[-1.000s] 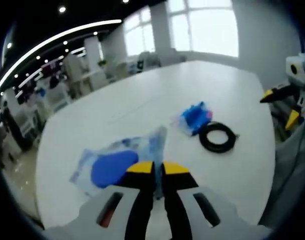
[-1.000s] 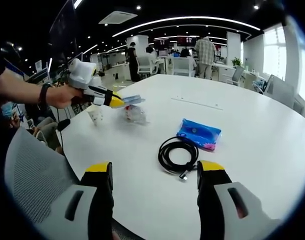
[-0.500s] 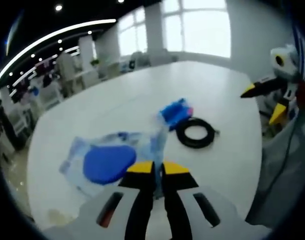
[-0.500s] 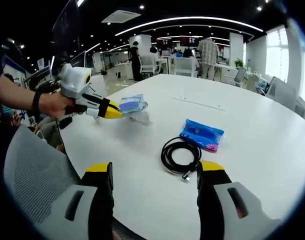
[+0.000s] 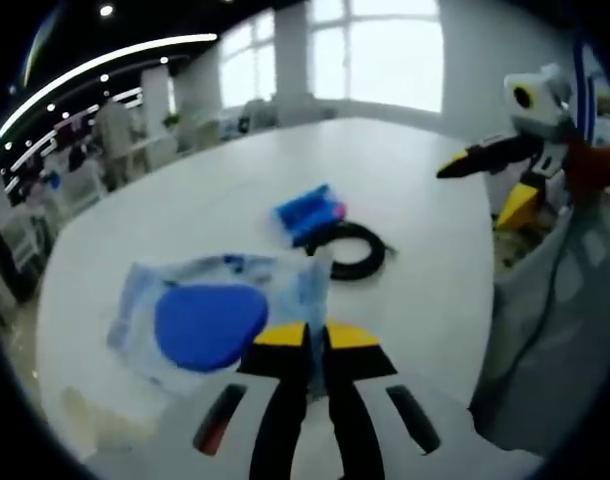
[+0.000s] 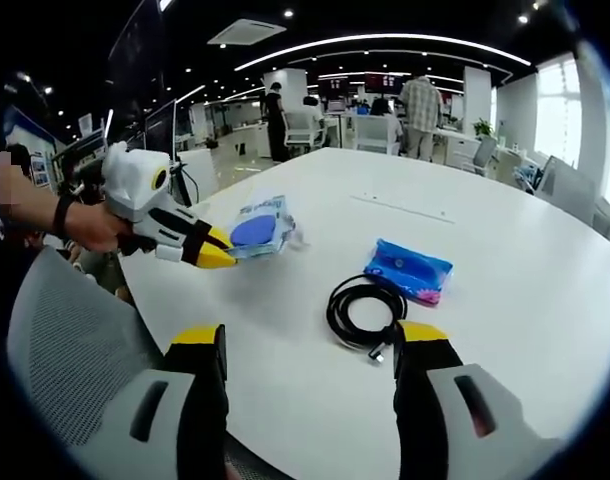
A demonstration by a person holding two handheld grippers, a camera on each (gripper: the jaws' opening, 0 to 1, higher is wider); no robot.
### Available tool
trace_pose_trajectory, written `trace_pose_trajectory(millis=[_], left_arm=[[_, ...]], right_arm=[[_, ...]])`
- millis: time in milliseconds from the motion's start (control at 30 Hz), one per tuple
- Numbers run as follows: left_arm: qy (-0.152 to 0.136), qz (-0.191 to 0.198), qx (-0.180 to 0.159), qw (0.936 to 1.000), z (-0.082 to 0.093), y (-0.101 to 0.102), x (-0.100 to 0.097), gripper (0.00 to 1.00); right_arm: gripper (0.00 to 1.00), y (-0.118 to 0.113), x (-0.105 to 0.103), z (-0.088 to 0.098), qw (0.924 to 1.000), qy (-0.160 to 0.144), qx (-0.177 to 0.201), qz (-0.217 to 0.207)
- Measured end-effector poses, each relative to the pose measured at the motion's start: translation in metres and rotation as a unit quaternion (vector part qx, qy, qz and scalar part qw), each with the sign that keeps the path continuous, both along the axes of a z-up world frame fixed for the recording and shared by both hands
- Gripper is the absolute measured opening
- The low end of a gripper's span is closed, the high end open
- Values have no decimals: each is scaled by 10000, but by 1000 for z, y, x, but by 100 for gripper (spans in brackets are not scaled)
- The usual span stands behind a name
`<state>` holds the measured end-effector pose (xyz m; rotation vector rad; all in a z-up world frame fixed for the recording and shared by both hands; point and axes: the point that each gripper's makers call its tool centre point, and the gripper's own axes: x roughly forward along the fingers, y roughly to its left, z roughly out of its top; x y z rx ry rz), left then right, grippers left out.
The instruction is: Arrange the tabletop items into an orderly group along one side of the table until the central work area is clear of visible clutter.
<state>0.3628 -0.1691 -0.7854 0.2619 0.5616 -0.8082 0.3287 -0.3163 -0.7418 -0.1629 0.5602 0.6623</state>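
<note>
Left claw (image 5: 317,338) is clenched on a clear bag with a blue pad (image 5: 207,322), lifted at the table's (image 6: 505,250) 9 o'clock; right claw (image 6: 310,345) is released before the black cable coil (image 6: 363,312) and blue pouch (image 6: 409,270)

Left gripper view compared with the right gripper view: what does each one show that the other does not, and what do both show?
The left gripper view alone shows bright windows behind the white round table and the right tool open in the air. The right gripper view alone shows a grey mesh chair back, a person's hand holding the left tool, and people standing far off. Both show the clear plastic pouch with a blue oval inside clamped by the left tool, the coiled black cable, and the blue flat packet.
</note>
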Motion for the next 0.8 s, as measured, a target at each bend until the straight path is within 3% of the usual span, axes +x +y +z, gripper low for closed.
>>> trace_pose_trajectory(millis=[633, 800], left_arm=[[497, -632, -66, 9967, -27, -35, -60, 4], [530, -624, -49, 9966, -31, -33, -63, 4]], right_arm=[[67, 0, -1, 1, 10000, -22, 20, 14], [67, 0, -1, 2, 10000, -40, 18, 18]])
